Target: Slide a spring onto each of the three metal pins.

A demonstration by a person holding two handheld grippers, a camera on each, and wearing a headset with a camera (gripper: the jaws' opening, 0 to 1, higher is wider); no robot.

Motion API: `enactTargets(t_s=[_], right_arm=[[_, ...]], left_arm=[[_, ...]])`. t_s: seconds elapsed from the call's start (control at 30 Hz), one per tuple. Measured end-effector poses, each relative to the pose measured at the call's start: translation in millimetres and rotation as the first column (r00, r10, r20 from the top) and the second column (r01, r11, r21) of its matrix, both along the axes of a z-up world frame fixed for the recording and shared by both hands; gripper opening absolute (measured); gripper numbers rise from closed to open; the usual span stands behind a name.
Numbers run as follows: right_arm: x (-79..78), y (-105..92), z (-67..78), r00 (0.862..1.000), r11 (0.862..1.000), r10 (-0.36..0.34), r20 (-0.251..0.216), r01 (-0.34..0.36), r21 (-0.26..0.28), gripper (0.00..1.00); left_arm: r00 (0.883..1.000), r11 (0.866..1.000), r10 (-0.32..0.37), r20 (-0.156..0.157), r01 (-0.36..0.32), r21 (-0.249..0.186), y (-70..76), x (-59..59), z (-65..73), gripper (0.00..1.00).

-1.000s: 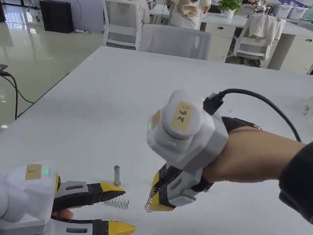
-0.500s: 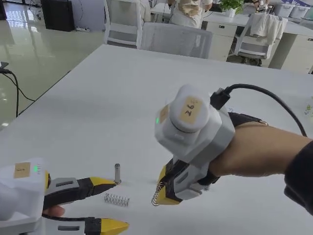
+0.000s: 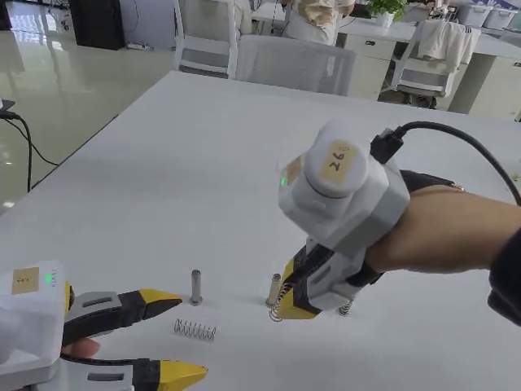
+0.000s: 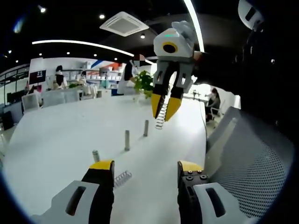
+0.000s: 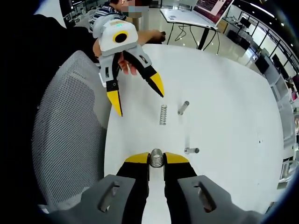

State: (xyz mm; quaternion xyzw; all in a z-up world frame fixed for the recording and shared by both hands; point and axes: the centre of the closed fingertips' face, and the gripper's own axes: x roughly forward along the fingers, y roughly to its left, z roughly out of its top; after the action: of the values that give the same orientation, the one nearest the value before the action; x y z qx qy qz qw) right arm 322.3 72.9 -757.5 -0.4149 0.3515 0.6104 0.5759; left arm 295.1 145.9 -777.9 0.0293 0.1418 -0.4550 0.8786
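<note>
**Spring gripped beside the second pin**

Left gripper (image 4: 146, 165) low and to the left of the left pin (image 3: 195, 287), fingers spread wide around nothing, upper yellow tip near that pin. Loose spring (image 3: 194, 329) flat on the white table (image 3: 163, 179), just in front of the left pin on the person's side. Second pin (image 3: 274, 289) upright, to the right of the left pin and apart from it. Right gripper (image 3: 295, 308) further right of the left pin, fingers pinched on a held spring (image 3: 279, 305). Hangs tilted, lower end just beside the second pin; contact impossible to tell.
</note>
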Motion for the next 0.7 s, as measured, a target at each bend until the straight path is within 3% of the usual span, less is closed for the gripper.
enactTargets(t_s=[0.33, 0.7], right_arm=[[19.0, -7.5, -2.9, 1.000, 0.999, -0.029, 0.010, 0.029, -0.020, 0.08], [43.6, -11.0, -12.0, 0.997, 0.997, -0.043, 0.060, 0.046, -0.057, 0.08]], left_arm=[[1.000, 1.000, 0.004, -0.003, -0.004, 0.001, 0.6, -0.8, -1.6, 0.50], [1.000, 1.000, 0.002, -0.006, -0.002, 0.005, 0.7, -1.9, -2.6, 0.49]])
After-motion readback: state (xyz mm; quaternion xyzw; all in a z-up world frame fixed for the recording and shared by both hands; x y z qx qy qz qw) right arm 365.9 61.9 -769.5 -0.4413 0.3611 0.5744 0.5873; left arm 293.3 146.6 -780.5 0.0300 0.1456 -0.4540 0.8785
